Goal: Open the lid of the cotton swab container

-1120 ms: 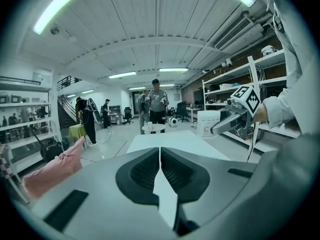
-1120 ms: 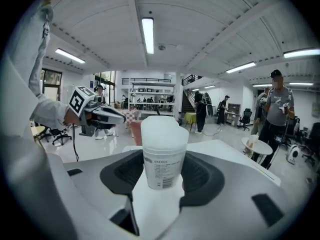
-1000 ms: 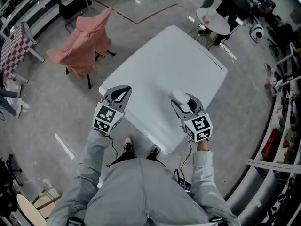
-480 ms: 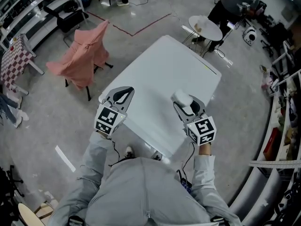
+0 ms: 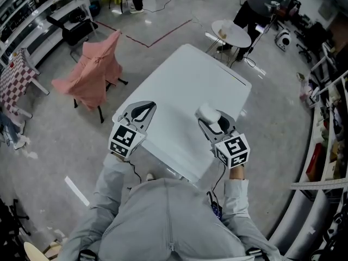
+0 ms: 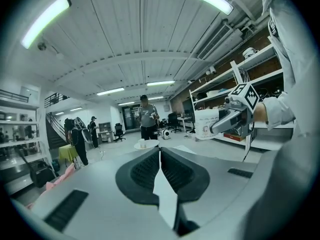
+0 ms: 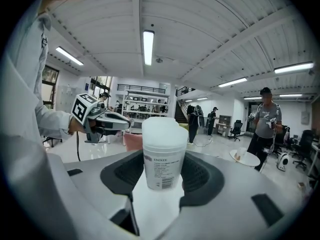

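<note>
1. Right gripper (image 5: 213, 119): its jaws pinch the cotton swab container (image 7: 163, 154) on both sides of the labelled body. The container stands upright between the pads, over the near right part of the white tabletop (image 5: 185, 80). Whether its base rests on the tabletop or hangs just above it cannot be told.
2. Lid (image 7: 162, 130): seated on top of the container and closed. It stands clear above the jaws, so it can be reached from above and from the side.
3. Left gripper (image 6: 160, 153): its jaws are pressed together with nothing between them. It is held over the near left edge of the tabletop, well apart from the container.
4. Task status, as a judgement: the container is secured but opening has not begun. The left gripper must first be brought across to the lid.
5. Hazard, slip: the body is smooth and round. A prying force on the lid could turn or tilt it between the right pads.
6. Hazard, over-squeeze: the wall looks like thin plastic. A harder pinch could deform the rim and bind the lid.
7. Hazard, wrong jaw setting: with its jaws together the left gripper can only push at the lid edge. To pinch the lid it must spread first.
8. Hazard, sudden release: if the lid pops free while the container is tilted, the contents could spill. A dropped container could roll off the near edge to the floor.
</note>
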Available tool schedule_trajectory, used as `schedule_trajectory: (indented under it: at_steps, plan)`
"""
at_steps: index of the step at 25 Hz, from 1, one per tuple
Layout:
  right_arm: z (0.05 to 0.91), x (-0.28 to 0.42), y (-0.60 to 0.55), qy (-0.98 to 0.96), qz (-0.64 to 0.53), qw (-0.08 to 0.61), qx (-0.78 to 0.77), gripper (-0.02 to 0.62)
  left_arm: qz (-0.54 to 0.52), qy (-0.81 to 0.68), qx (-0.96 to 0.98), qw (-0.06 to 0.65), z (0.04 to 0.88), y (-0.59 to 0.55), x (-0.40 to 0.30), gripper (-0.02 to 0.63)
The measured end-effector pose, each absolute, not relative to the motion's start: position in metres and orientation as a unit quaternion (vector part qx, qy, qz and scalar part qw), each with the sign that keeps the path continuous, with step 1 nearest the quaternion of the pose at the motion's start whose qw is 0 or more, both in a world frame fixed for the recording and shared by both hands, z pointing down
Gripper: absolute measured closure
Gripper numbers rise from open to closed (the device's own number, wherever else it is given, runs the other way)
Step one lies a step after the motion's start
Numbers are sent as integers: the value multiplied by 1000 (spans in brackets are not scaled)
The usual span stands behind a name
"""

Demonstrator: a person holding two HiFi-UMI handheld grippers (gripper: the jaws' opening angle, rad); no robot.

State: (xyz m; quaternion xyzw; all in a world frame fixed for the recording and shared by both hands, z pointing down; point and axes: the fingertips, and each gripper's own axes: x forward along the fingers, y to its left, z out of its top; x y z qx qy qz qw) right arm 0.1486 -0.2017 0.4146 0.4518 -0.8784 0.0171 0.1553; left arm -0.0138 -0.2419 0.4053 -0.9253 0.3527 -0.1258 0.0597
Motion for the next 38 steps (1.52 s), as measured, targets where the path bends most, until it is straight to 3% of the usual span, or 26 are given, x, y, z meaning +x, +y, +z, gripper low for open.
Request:
schedule_trajectory:
  at_steps: [15, 28, 29, 31, 32, 38]
  plan:
    - [427, 143, -190, -879, 22, 167, 446, 365, -125, 337, -932, 48, 409, -230, -5, 578]
    - [435, 119, -181, -902, 13, 139, 408, 380, -146, 186, -964, 124, 378, -191, 37, 577]
    - [435, 118, -180, -905, 11, 140, 402, 380, -155, 158, -967, 130, 377, -184, 42, 566]
    - [437, 116, -177, -909, 8, 144, 392, 380, -179, 107, -967, 143, 382, -170, 52, 438]
    - [439, 115, -176, -910, 6, 148, 388, 380, -193, 86, -966, 151, 387, -165, 56, 420]
    - [448, 93, -168, -915, -14, 181, 360, 380, -261, 14, -944, 201, 410, -154, 66, 397]
